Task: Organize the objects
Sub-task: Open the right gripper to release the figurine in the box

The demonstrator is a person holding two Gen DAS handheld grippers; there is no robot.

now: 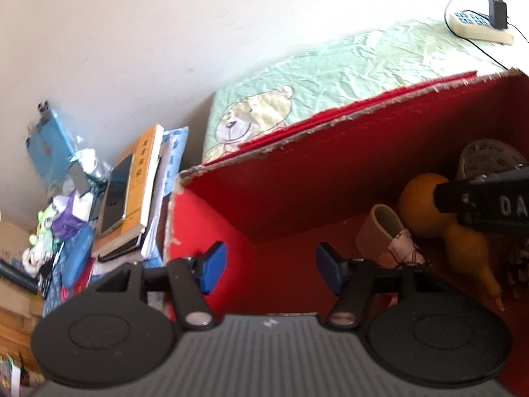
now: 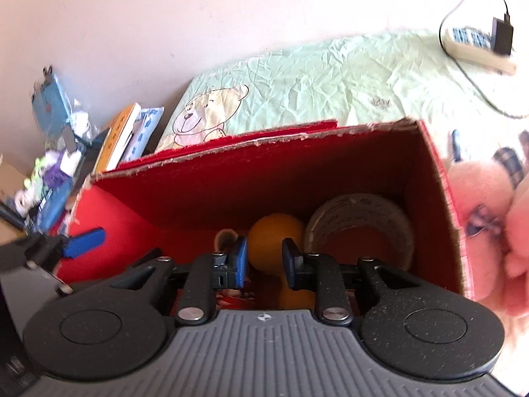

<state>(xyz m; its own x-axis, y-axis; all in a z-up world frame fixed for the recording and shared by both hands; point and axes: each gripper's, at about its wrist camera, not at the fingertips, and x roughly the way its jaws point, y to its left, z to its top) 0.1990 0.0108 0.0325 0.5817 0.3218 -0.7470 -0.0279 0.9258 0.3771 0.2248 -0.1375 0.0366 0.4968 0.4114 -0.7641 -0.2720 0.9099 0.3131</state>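
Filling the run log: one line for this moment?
left gripper: open, empty, by red box | right gripper: open, inside box above orange gourd | tape roll in box

Gourd: its neck and lower bulb are hidden behind the right gripper in the right wrist view.
Tape roll: partly covered by the other gripper's dark body and cut by the right edge of the left wrist view.
Pink plush toy: blurred, cut by the right edge.
Book spine: characters too small to read.
Clutter pile: items at the left edge are too blurred to tell apart.
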